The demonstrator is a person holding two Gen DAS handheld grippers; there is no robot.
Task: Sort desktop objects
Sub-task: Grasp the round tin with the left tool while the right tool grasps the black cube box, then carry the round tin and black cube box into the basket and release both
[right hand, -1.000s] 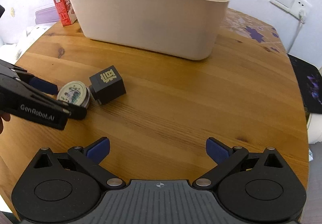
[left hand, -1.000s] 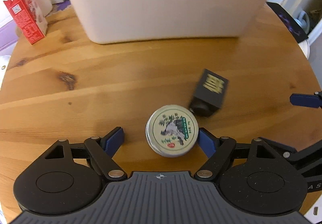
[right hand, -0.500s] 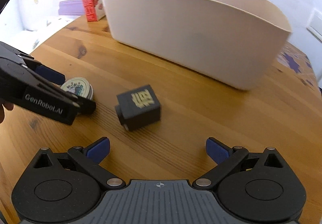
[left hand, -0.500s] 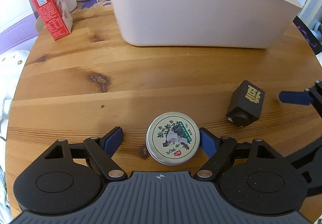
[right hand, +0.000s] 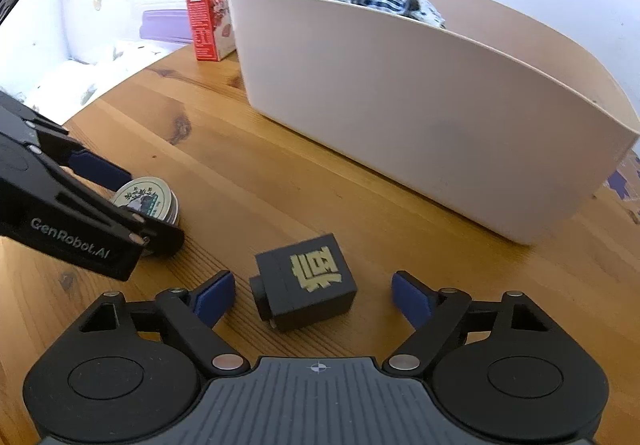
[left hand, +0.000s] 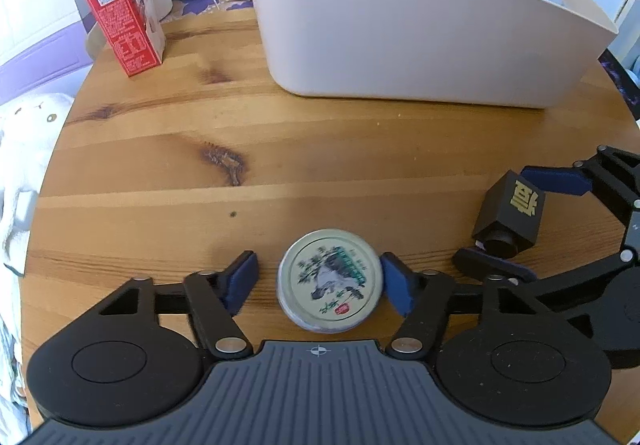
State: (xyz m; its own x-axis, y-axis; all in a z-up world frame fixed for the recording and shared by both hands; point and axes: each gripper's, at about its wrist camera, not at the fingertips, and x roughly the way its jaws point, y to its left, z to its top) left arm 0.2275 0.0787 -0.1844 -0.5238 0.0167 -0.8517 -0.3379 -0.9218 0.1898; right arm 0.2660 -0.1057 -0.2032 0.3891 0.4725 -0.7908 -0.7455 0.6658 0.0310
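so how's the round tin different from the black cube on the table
The tin is a flat, pale disc with a plant picture on its lid; the cube is a taller black block with a gold character. The tin lies lid up, while the cube lies tipped with a round stub pointing sideways. Both rest on the table, each between the jaws of a closing gripper, tin left, cube right.

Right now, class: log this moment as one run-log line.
left gripper: closing around round tin | right gripper: closing around black cube | neither gripped

A black cube [right hand: 306, 281] with a gold character, a red carton [left hand: 120, 5], a beige bin [left hand: 420, 29].
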